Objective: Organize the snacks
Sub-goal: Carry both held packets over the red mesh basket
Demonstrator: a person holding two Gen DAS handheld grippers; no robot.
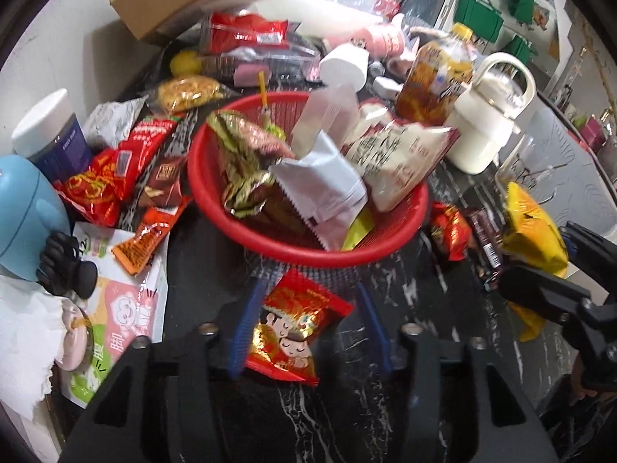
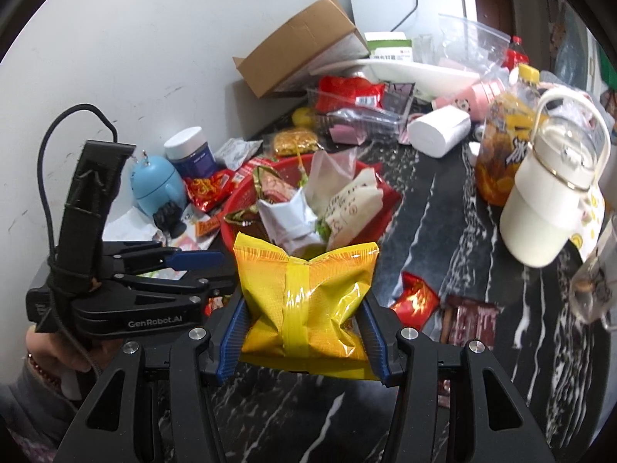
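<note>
Snacks fill the red basket (image 1: 308,249) at mid-worktop. Right tongs (image 2: 304,324) grip a yellow packet (image 2: 308,301): carry it above the rim before letting go. Left tongs (image 1: 308,324) stand open around a red packet (image 1: 297,324) beside the worktop's near edge; close squarely.

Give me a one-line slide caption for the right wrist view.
Right gripper clamps a yellow snack bag above the marble table, just short of the red basket already piled with snacks.
</note>
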